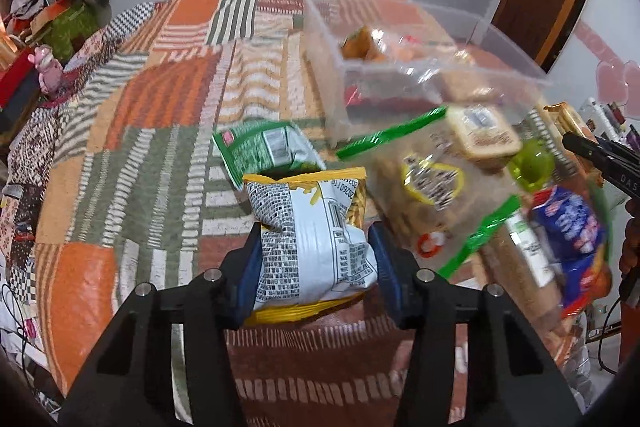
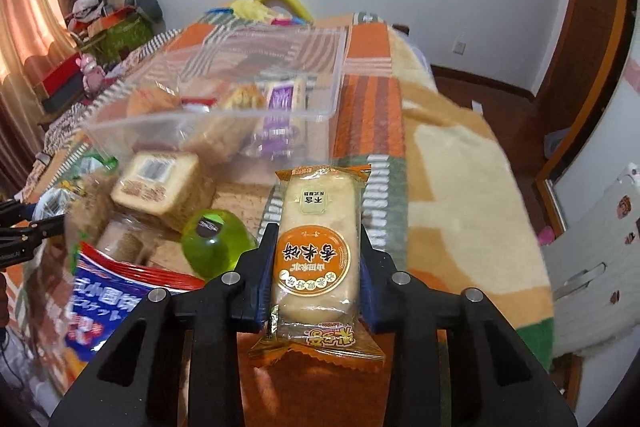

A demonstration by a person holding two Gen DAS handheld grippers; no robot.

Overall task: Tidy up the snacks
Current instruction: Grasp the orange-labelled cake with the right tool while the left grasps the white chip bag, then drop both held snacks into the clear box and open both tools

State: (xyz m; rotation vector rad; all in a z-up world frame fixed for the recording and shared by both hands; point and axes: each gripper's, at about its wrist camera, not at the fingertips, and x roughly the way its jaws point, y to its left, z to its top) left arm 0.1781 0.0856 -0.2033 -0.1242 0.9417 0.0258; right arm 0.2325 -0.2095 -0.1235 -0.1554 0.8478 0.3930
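My left gripper (image 1: 314,247) is shut on a yellow and white snack bag (image 1: 316,239), held above the patchwork bed cover. My right gripper (image 2: 318,259) is shut on an orange-wrapped rice cake packet (image 2: 316,255). A clear plastic bin (image 2: 224,115) with several snacks inside stands ahead; it also shows in the left wrist view (image 1: 332,67). A green snack bag (image 1: 264,147) lies just beyond the left gripper. A clear zip bag (image 1: 432,163) of biscuits, a green jelly cup (image 2: 214,243) and a blue biscuit bag (image 2: 104,303) lie between the grippers.
The patchwork bed cover (image 1: 160,107) spreads left and far. Clutter and a pink toy (image 1: 48,71) sit at the far left edge. A yellow-cream blanket (image 2: 460,167) covers the right side, with floor and a wooden door (image 2: 592,39) beyond.
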